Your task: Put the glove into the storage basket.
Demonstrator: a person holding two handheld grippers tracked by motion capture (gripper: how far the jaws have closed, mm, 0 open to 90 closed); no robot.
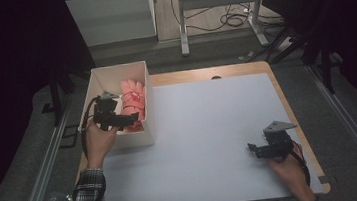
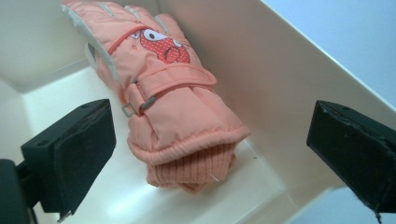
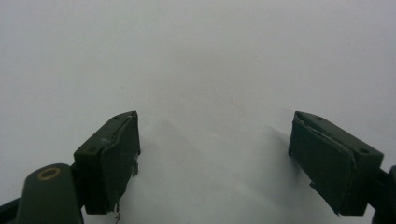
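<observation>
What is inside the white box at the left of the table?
The white box holds orange winter gloves, knit cuff toward the open left gripper. They appear stacked; what lies beneath them is covered. The rest of the box floor looks bare.

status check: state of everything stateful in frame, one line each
left gripper: open, jaws either side of the glove's cuff, not touching it
right gripper: open, empty, over the white table
orange glove: lying in the box, strap fastened, not gripped
white box: open-topped, upright at the table's left edge
</observation>
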